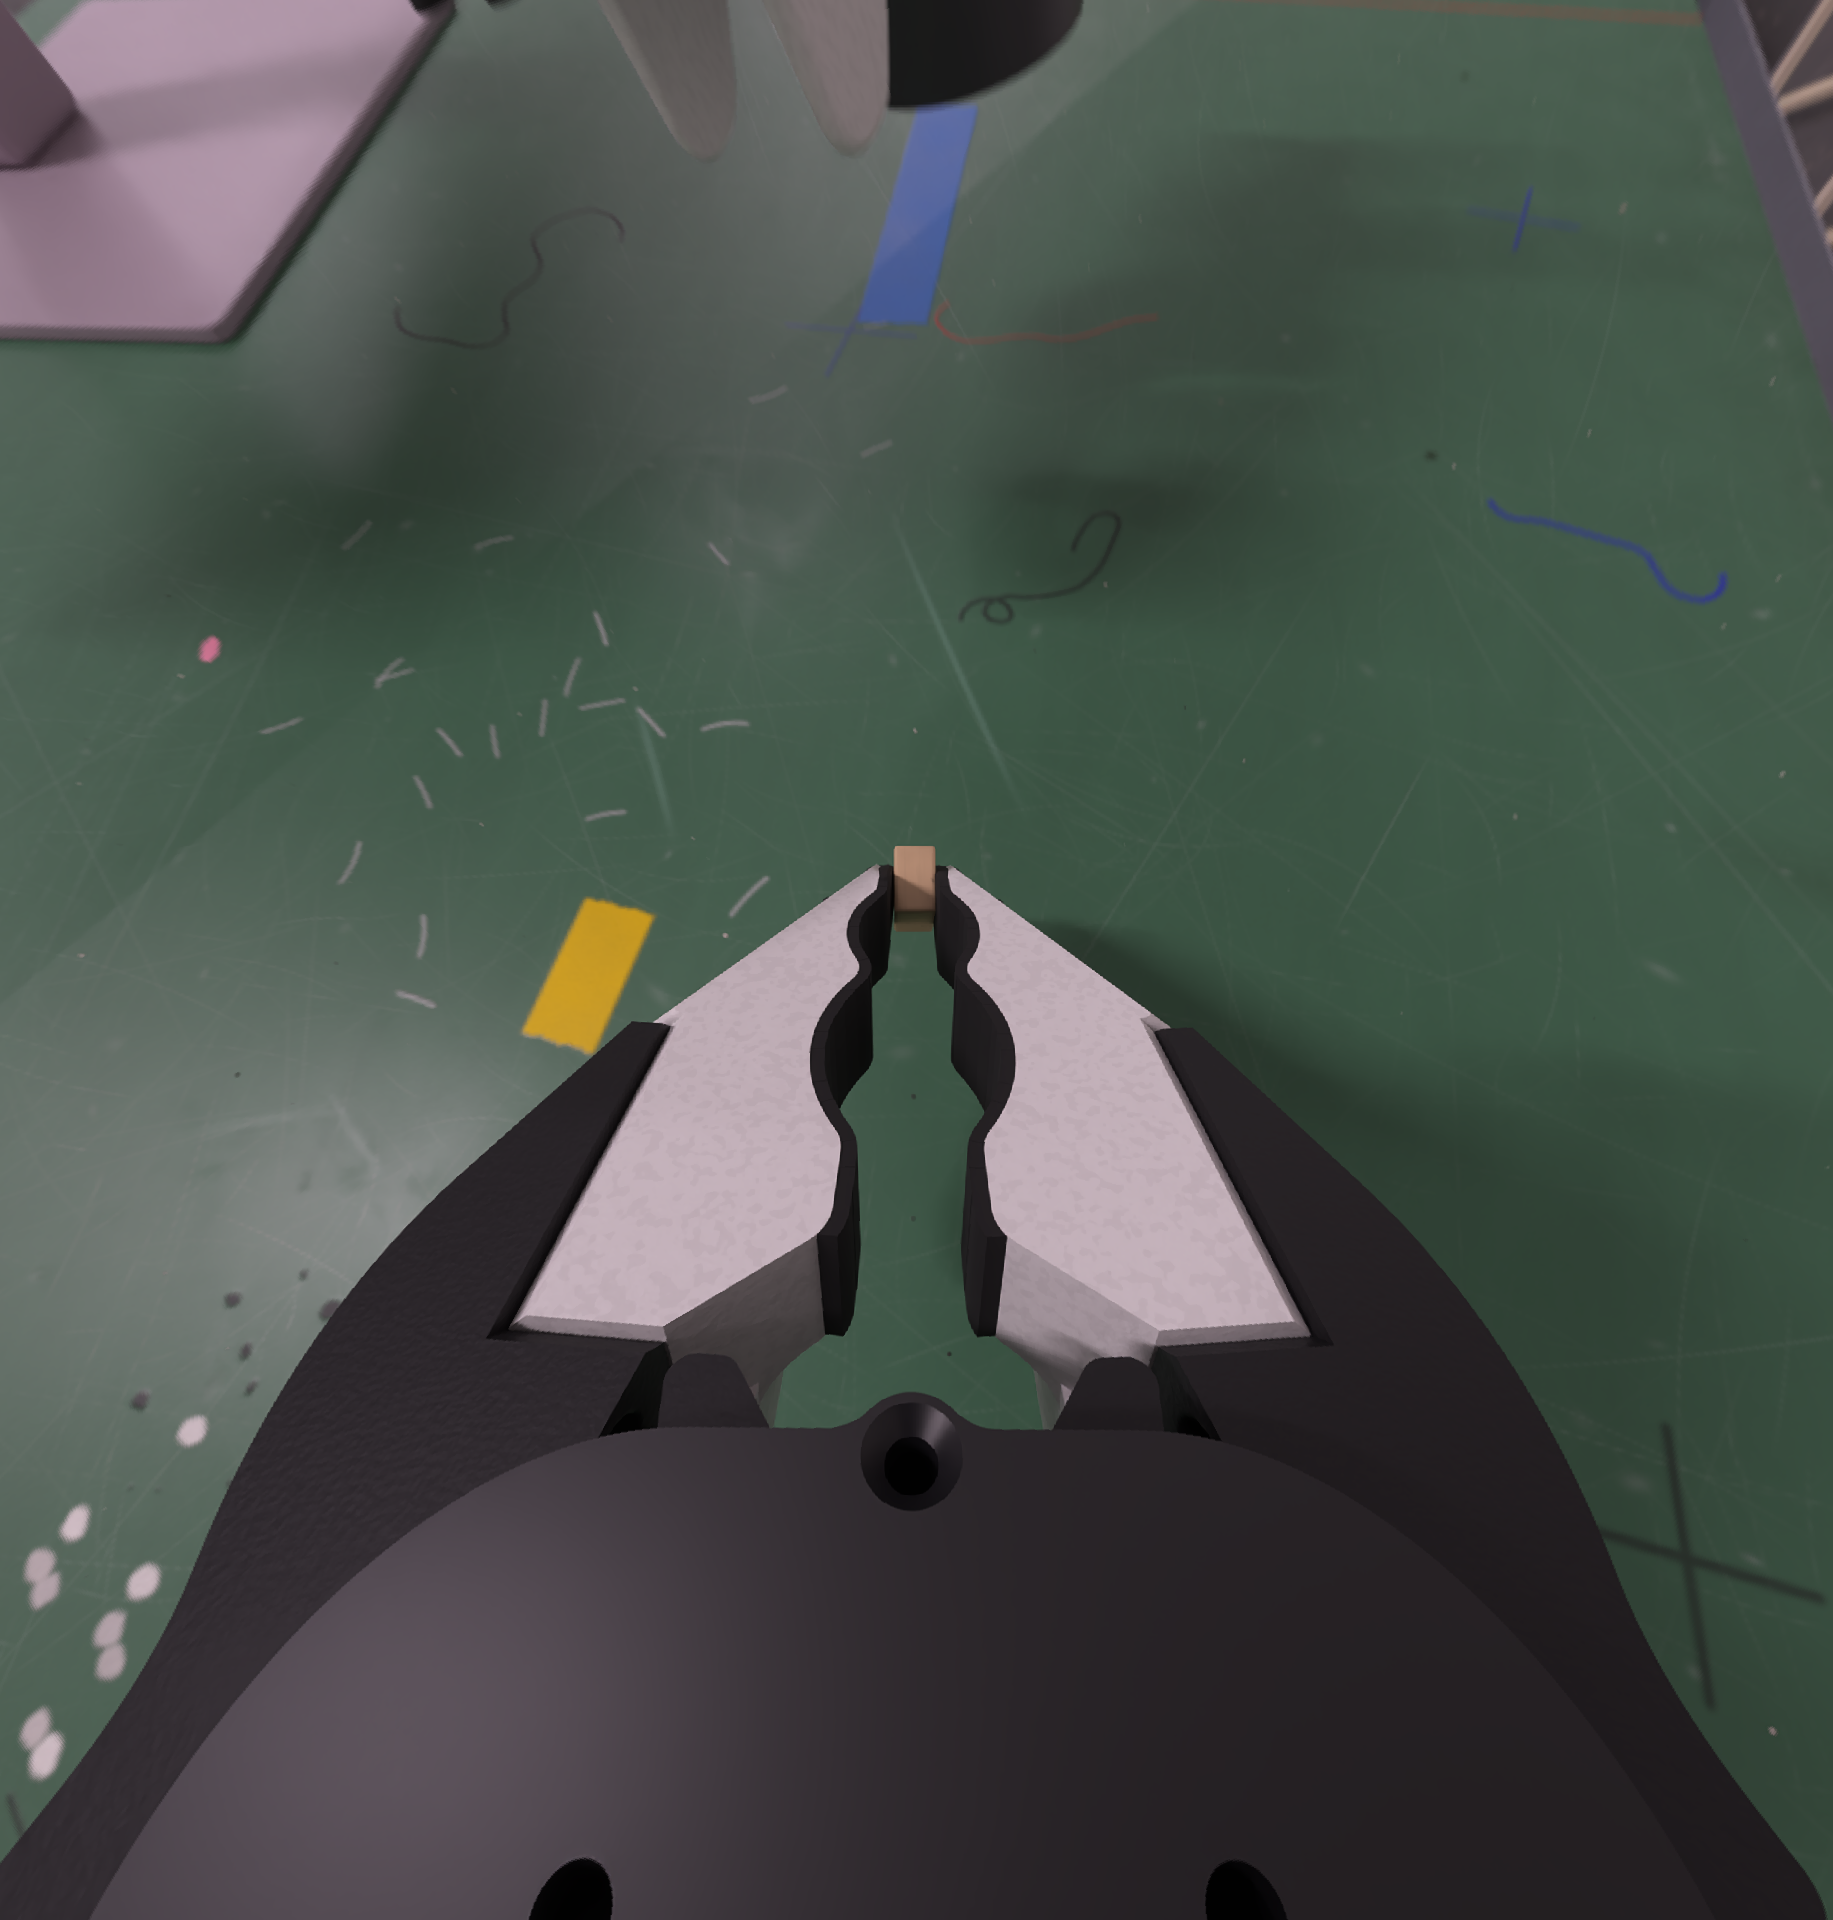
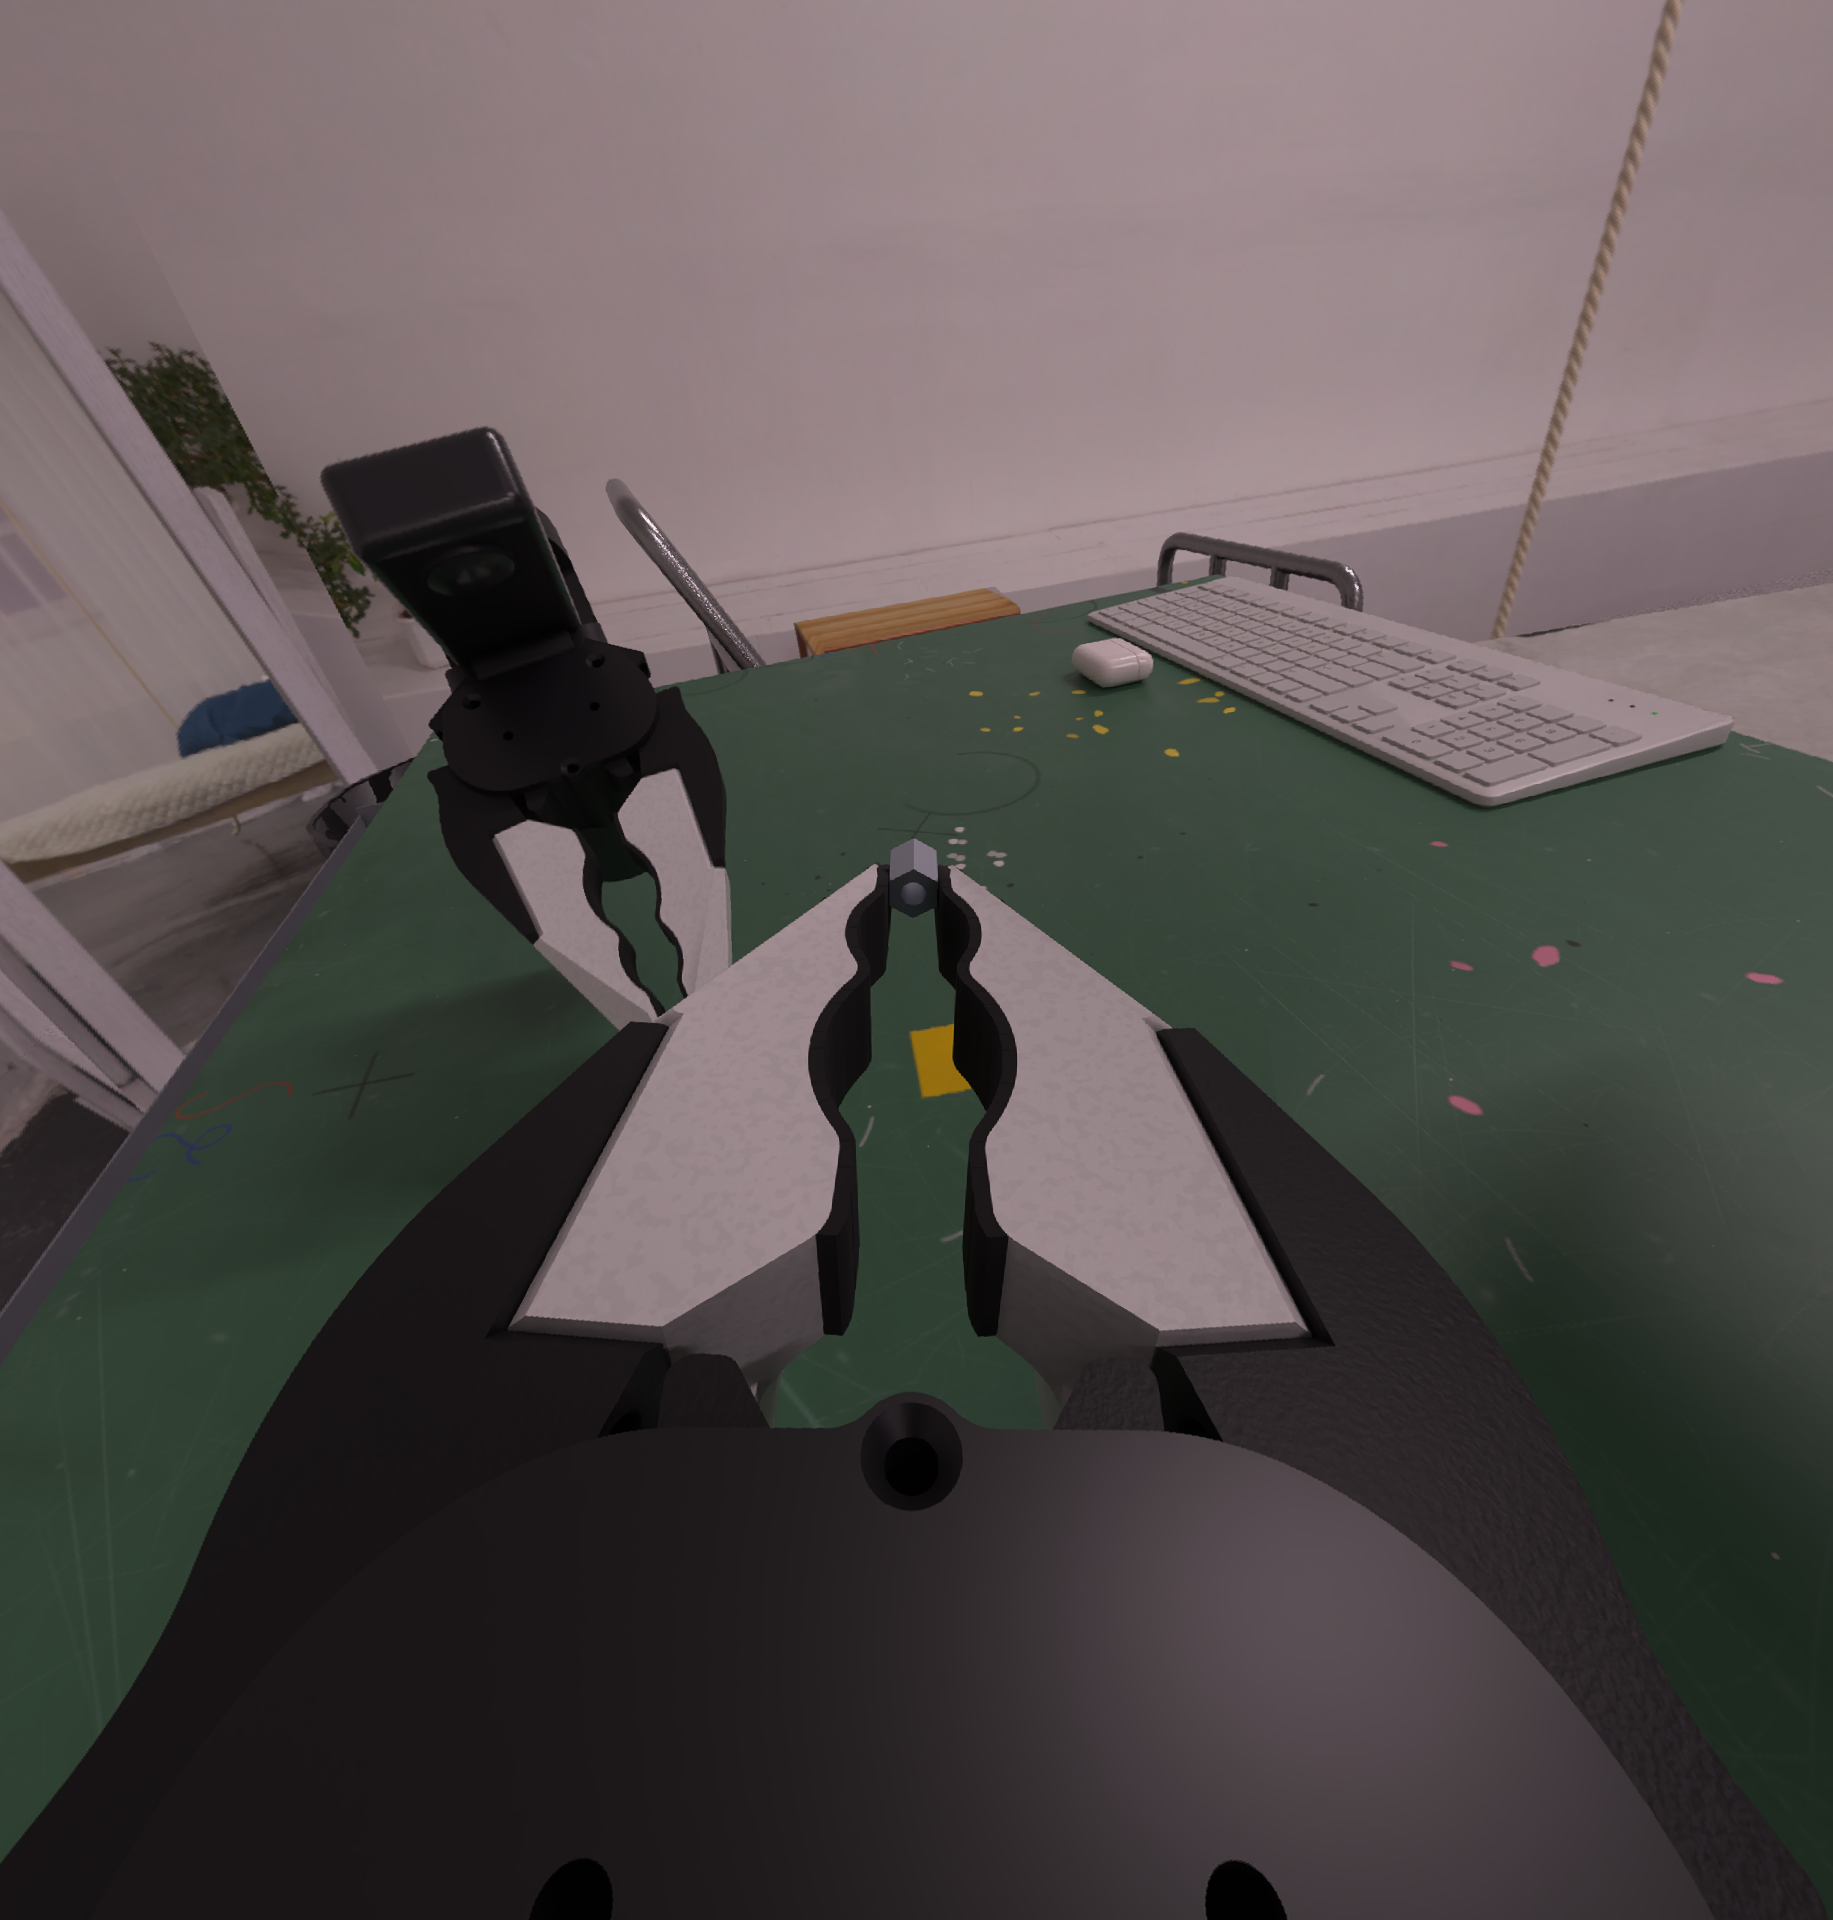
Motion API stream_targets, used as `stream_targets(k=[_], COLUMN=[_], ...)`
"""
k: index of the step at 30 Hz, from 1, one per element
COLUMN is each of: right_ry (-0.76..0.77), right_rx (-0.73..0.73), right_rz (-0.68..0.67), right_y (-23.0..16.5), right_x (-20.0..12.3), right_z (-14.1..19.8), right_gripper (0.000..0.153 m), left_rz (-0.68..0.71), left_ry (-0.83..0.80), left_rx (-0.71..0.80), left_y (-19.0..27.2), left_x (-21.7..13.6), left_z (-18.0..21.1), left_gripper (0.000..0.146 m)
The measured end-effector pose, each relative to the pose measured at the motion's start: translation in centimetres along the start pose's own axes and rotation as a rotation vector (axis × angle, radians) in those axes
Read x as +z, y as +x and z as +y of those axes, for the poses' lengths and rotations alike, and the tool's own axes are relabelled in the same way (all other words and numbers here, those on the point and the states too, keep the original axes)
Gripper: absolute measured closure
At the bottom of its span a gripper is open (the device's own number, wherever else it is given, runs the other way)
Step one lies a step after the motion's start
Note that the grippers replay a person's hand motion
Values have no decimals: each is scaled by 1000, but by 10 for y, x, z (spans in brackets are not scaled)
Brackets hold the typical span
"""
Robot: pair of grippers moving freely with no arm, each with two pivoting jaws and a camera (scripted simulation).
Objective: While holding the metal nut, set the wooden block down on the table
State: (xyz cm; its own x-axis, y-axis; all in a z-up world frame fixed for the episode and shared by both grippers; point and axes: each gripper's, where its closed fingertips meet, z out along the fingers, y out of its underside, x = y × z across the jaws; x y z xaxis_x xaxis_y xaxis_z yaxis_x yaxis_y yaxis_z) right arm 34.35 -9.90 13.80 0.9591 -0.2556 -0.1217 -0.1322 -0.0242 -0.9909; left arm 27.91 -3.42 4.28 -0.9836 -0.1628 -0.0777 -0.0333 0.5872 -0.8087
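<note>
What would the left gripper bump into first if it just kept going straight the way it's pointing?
Most likely the green table. The left gripper, shut on the wooden block, points down at bare mat, so the block would probably touch first. Nothing else shows in that line, though the height above the table is hard to judge.

Soft, even light — broad blurred shadows on the table (image 1: 1307, 727); wide-angle edge bending.

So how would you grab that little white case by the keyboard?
From above, tool fingers closing on the long rounded sides of the white case. It lies flat on the green table, apart from the keyboard, so both sides look free.
</note>
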Motion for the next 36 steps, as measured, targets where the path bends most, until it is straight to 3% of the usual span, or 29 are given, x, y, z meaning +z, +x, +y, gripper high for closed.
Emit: stream_targets(k=[7, 11, 14, 21, 31, 36], right_ry=[-26, -32, -36, -34, -35, -38], right_rx=[-14, -16, -18, -18, -12, -6], right_rz=[9, 15, 17, 18, 8, -11], right_y=[1, 1, 2, 2, 1, -2], right_x=[1, 1, 1, 0, 0, 2], right_z=[4, 6, 6, 6, 7, 8], right_gripper=[145, 145, 145, 145, 145, 145], left_rz=[12, 1, -4, -47, -111, -198], left_ry=[-150, -156, -160, -152, -40, 40], left_rx=[30, 36, 29, 38, 50, 85], left_y=[5, 5, 2, -2, -16, -32], left_x=[16, 18, 16, 14, -5, -11], left_z=[28, 30, 29, 29, 1, -27], left_gripper=[139, 139, 119, 108, 108, 119])
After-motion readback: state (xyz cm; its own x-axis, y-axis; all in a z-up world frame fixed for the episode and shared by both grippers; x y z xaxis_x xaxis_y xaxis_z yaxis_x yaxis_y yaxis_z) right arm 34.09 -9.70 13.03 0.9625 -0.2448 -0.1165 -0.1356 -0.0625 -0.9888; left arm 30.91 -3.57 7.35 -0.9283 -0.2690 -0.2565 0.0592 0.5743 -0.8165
